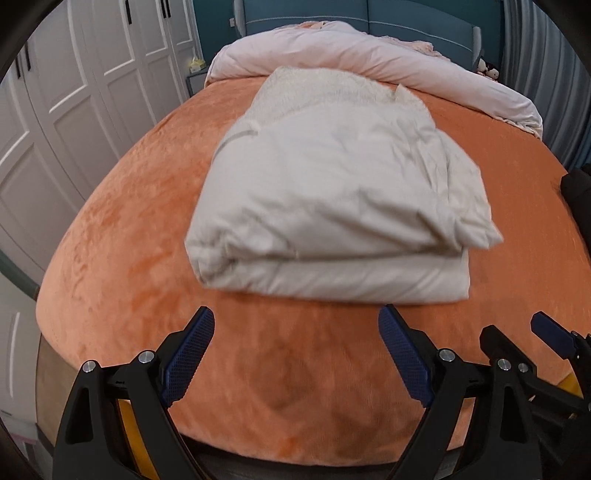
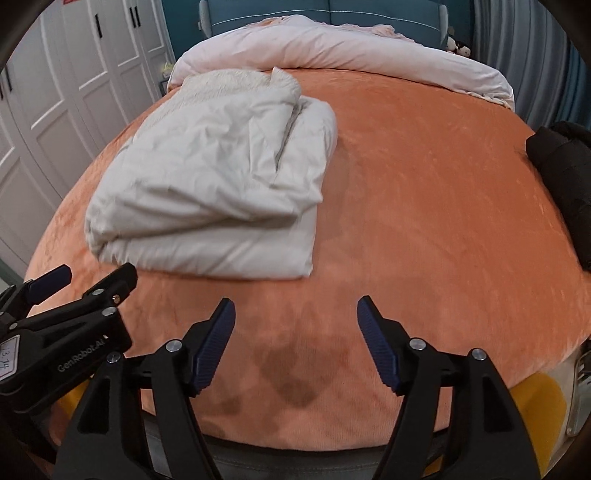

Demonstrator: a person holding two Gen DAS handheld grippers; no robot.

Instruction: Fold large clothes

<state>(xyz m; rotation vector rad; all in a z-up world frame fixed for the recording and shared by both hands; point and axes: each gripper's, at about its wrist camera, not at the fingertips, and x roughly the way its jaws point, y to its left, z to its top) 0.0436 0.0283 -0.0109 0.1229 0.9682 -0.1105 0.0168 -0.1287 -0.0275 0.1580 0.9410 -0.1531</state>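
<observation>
A folded cream-white garment [image 1: 332, 192] lies in a thick bundle on the orange bed cover [image 1: 122, 236]; a fleecy lining shows at its far end. My left gripper [image 1: 295, 321] hovers open just short of the bundle's near edge, nothing between its blue pads. In the right wrist view the same garment [image 2: 210, 184] lies to the left, and my right gripper [image 2: 295, 310] stands open over bare orange cover, apart from the cloth. Each gripper shows in the other's view: the right gripper [image 1: 517, 332] at lower right, the left gripper [image 2: 96, 277] at lower left.
A rolled pale pink duvet [image 1: 351, 59] lies across the head of the bed before a teal headboard [image 1: 406, 18]. White wardrobe doors [image 1: 74, 92] stand at the left. A black garment [image 2: 565, 177] lies on the bed's right edge. Grey curtains hang at the right.
</observation>
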